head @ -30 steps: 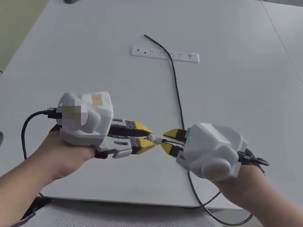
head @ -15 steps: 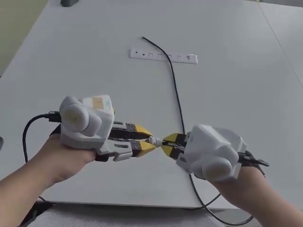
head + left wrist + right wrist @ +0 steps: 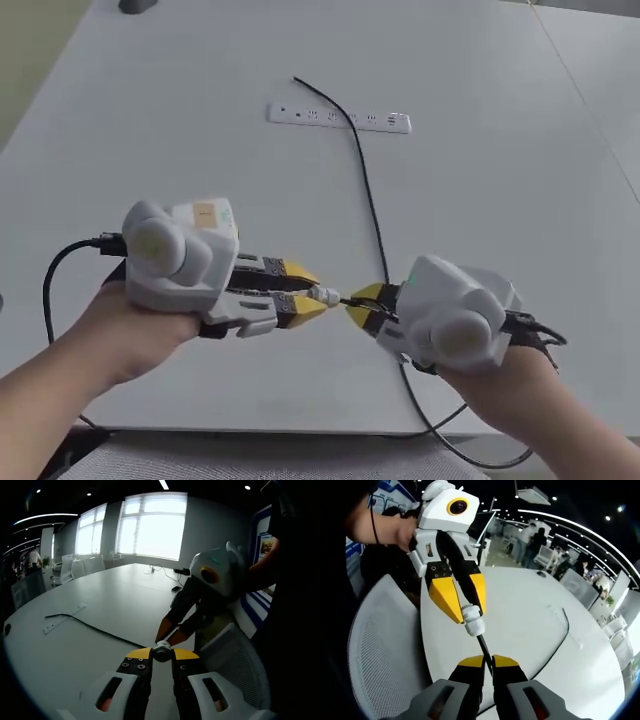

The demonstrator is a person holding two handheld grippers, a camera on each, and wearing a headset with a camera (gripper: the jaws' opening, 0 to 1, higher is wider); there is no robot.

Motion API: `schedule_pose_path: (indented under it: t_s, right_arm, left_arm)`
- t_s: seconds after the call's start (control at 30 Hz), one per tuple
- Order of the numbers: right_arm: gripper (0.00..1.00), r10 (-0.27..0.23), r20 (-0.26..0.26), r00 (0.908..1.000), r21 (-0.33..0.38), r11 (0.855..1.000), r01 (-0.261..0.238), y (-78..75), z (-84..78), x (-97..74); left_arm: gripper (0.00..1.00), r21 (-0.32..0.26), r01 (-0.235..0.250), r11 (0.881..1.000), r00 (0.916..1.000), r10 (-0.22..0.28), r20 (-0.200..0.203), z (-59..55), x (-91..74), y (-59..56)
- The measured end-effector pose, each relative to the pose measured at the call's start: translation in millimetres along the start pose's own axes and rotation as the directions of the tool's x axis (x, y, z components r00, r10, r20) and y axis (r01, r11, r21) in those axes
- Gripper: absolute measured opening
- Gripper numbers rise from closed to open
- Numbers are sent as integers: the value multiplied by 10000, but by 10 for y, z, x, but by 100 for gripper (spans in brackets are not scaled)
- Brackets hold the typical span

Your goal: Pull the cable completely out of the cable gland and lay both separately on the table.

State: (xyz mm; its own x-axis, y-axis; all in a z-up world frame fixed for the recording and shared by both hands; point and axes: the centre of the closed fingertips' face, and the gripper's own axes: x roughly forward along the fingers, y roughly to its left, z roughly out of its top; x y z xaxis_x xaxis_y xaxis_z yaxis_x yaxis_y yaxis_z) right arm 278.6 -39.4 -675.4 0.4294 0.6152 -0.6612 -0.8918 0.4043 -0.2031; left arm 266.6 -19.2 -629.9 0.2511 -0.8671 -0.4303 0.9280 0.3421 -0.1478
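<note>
Both grippers hang just inside the table's [image 3: 200, 130] near edge. Broad bare top lies ahead and to either side, with one power strip [image 3: 338, 116] well beyond and one long black cord [image 3: 370, 200] crossing from past the strip to the near edge. The left gripper [image 3: 318, 296] is closed on the one white gland [image 3: 328, 296] and the right gripper [image 3: 354, 303] is pinched tight on the one thin black cable [image 3: 484, 650] coming out of it, both held in the air above the table. Against a second ago, the two sets of tips stand slightly farther apart, with a short run of cable bared between them.
</note>
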Motion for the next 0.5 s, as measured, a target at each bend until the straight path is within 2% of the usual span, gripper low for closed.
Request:
schedule_pose_path:
  t_s: [0.27, 0.33, 0.5]
  right_arm:
    - [0, -141, -261, 9996, 346, 9993, 150, 3, -87, 18]
    - [0, -289, -613, 9977, 356, 9989, 311, -22, -188, 18]
    - [0, -422, -660, 9969, 414, 9981, 450, -65, -299, -10]
  left_arm:
    - [15, 75, 48, 10000, 10000, -48, 35, -15, -27, -7]
    - [15, 53, 56, 10000, 9999, -56, 123, -8, -38, -6]
    - [15, -18, 23, 10000, 9999, -22, 131, -26, -51, 17]
